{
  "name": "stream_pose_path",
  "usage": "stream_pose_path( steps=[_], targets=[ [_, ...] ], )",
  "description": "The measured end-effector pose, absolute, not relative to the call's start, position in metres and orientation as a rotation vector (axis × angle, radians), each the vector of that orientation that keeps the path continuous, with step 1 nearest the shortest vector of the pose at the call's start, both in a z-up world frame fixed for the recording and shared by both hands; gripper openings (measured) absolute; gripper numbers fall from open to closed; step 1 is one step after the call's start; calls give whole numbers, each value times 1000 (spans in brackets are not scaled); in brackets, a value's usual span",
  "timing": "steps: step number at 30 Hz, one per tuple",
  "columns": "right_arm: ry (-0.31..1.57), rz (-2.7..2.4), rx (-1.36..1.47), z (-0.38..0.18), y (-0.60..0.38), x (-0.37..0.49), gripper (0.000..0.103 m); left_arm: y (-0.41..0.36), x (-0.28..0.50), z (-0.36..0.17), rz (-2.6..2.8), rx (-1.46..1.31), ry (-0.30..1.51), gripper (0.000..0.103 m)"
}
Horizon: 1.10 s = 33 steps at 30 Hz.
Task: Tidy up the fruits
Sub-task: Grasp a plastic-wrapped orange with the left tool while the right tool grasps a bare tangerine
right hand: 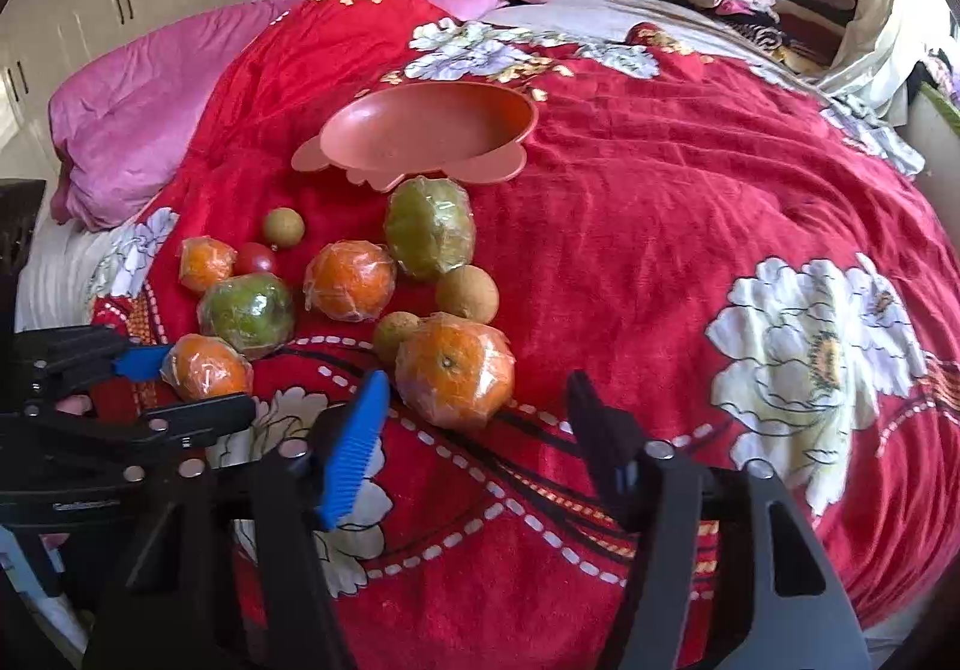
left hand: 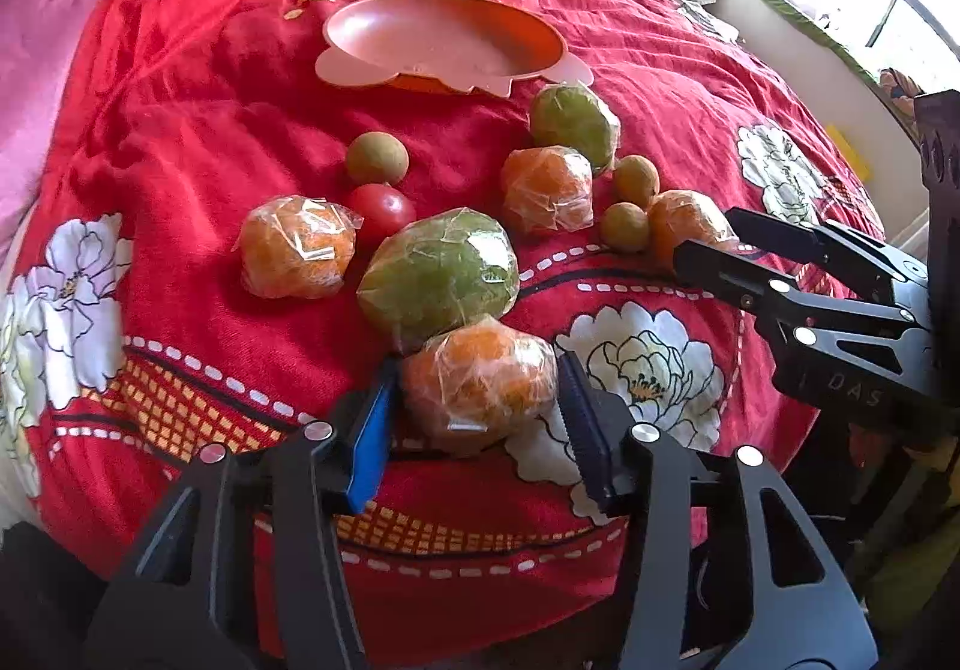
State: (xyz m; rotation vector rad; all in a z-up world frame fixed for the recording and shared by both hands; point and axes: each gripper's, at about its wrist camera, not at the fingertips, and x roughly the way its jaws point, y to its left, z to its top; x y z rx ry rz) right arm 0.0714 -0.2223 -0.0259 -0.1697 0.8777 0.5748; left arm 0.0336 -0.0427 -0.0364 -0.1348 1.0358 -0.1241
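The left gripper [left hand: 480,400] has its jaws closed on a wrapped orange [left hand: 477,385], hiding its sides. The right gripper [right hand: 477,418] has its jaws open just short of another wrapped orange [right hand: 455,373]; bare red blanket [right hand: 690,202] spreads rightward.

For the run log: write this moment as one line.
left gripper: around wrapped orange, contact unclear | right gripper: open near second orange | bowl: empty

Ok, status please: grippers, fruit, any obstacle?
Left gripper around wrapped orange, contact unclear; green fruit against it. Right gripper open at second orange. Bowl empty.
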Motion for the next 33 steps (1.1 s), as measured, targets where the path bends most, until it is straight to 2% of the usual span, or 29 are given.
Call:
stream_pose_path(
  steps=[2, 7, 19, 33],
  targets=[
    [885, 587, -173, -28, -220, 74, 49, -42, 36, -37, -126, -135, 1035, 38],
    [893, 616, -166, -31, -217, 78, 39, -40, 37, -37, -156, -157, 1035, 37],
    [852, 625, -106, -7, -228, 85, 38, -23, 34, -4, -210, -220, 974, 37],
    [795, 651, -110, 16, -211, 110, 38, 18, 101, 20, -142, -242, 930, 37]
  ],
)
